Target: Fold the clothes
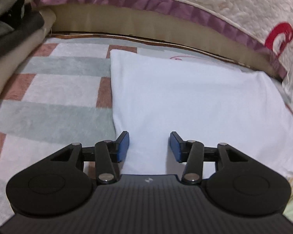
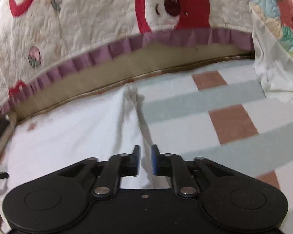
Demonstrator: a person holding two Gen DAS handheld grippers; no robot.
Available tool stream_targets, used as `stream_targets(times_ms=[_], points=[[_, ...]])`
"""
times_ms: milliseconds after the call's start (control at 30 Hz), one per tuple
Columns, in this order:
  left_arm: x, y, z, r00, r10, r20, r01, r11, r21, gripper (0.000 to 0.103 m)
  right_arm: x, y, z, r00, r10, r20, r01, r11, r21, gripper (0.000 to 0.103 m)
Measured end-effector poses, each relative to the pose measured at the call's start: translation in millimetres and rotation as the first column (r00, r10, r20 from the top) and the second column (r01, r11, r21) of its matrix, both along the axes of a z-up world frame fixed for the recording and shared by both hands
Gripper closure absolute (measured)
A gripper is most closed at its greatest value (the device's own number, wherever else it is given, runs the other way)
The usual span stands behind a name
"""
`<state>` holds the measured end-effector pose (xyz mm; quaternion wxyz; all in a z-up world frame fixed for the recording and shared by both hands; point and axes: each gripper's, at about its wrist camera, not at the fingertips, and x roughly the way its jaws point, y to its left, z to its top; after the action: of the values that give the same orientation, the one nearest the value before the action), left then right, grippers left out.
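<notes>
Left gripper (image 1: 149,146) released over white garment (image 1: 195,105); right gripper (image 2: 145,159) released; no legible writing.

Each of the 2 views sits just behind its own claw and looks forward and downward along the fingers, close above a bed.

The left wrist view has the left claw (image 1: 149,146) at its lower edge and faces the white garment (image 1: 195,107), whose left edge falls within the picture, with the checked blanket (image 1: 48,97) to the left.

The right wrist view looks over the right claw (image 2: 146,159) at the same garment's (image 2: 72,132) right edge.

Both views share the garment, the blanket (image 2: 224,107) and the bear-print quilt (image 1: 244,19) (image 2: 87,29) across the top.
</notes>
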<state>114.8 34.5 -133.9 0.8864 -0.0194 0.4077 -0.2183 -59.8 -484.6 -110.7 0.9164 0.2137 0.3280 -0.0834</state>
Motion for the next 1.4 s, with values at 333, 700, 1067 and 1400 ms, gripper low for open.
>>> stream_targets(times_ms=[333, 700, 1067, 1400], points=[[-7.8, -3.8, -0.2, 1.0, 0.009, -0.026, -0.009, 1.0, 0.009, 0.051, 38.4, 6.4, -22.4, 0.999, 0.032, -0.02, -0.032, 0.999, -0.009, 0.057], [-10.2, -7.0, -3.5, 1.0, 0.014, -0.023, -0.013, 0.999, 0.037, 0.051, 30.9, -12.3, -20.4, 0.998, 0.021, -0.054, -0.023, 0.999, -0.027, 0.099], [-30.3, 8.5, 2.8, 0.998, 0.028, -0.061, -0.029, 0.999, -0.015, 0.05, -49.4, -19.3, 16.1, 0.993, -0.119, -0.014, 0.119, 0.975, 0.19, 0.08], [-41.8, -1.8, 9.0, 0.998, -0.013, -0.054, 0.018, 0.996, 0.092, 0.079, -35.5, 29.0, -10.4, 0.967, 0.045, -0.251, -0.051, 0.999, -0.015, 0.096]])
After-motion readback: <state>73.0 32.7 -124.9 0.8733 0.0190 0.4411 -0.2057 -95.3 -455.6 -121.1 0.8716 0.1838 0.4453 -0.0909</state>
